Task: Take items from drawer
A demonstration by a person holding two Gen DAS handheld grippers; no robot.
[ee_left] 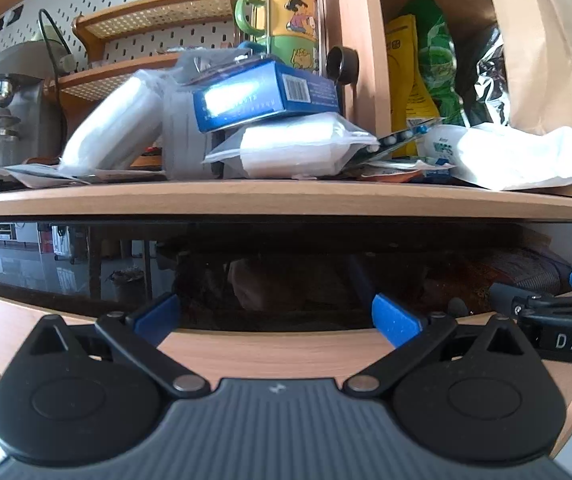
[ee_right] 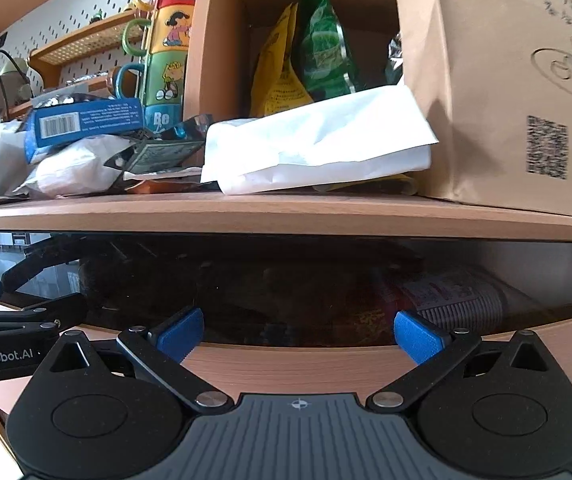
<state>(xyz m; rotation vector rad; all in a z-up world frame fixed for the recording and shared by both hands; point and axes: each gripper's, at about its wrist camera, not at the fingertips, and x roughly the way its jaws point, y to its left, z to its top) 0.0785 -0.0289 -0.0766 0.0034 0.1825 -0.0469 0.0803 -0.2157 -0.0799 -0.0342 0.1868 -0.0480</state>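
A wooden drawer front (ee_left: 262,350) (ee_right: 305,364) sits below the counter, pulled out a little, leaving a dark gap. Inside the gap, dim packets show, a reddish one (ee_right: 369,322) and a striped grey one (ee_right: 469,300) (ee_left: 533,274). My left gripper (ee_left: 276,318) is open and empty, its blue fingertips at the drawer's top edge. My right gripper (ee_right: 299,336) is open and empty, at the same edge further right. Each gripper shows in the other's view, the right one (ee_left: 557,308) at the right edge, the left one (ee_right: 10,320) at the left edge.
The counter (ee_left: 286,196) above holds a pile: a blue box (ee_left: 266,96) (ee_right: 86,122), white plastic packs (ee_left: 293,148), a white paper bag (ee_right: 317,144) (ee_left: 525,156), a brown paper bag (ee_right: 525,80), snack bags (ee_right: 321,52), stacked cartoon mugs (ee_left: 289,12) (ee_right: 170,44), an espresso machine (ee_left: 10,108).
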